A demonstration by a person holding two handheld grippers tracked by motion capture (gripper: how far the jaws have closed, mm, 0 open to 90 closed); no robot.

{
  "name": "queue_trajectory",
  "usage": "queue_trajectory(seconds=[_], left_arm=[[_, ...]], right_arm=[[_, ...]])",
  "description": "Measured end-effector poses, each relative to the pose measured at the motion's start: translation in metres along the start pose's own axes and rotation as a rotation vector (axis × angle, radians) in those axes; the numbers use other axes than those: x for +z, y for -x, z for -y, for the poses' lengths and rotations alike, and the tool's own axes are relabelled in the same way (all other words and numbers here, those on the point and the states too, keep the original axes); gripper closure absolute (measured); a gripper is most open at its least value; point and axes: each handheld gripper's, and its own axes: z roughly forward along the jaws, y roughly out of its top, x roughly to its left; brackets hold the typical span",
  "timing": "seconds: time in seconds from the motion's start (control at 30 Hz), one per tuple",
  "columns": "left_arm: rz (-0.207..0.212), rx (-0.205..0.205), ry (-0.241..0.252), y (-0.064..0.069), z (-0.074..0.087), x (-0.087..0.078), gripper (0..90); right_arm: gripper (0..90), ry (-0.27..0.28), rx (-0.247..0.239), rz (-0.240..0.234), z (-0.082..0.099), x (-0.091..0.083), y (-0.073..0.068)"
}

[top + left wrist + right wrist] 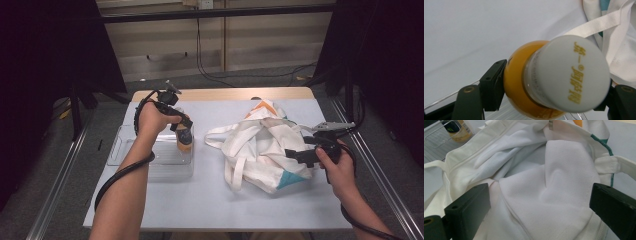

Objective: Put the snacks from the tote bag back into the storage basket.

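There were two tools, one in each hand. The left tool [181,131] had one bottle [184,137] of orange drink clamped between its jaws, and one clear plastic tray [131,155] lay just below it. One white cloth bag [260,145] lay at the tip of the right tool [295,156], whose jaws stood apart over its cloth. One desk [200,200] carried it all.

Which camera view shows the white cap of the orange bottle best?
The left gripper view: the white cap faces the lens, print readable. In the high view the hand covers it; the right gripper view shows just the bottle's body.
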Motion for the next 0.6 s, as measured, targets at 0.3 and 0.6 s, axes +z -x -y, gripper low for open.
queue_trajectory(seconds=[0.3,0.6], left_arm=[[0.003,0.009,0.02,0.0009,0.0054,0.0002,29.2],[0.002,0.009,0.027,0.0021,0.0092,0.0,28.7]], right_arm=[[2.8,0.004,-0.003,-0.002,-0.0021,-0.0006,-0.0025],[2.8,0.003,-0.011,-0.005,-0.0033,0.0012,-0.0046]])
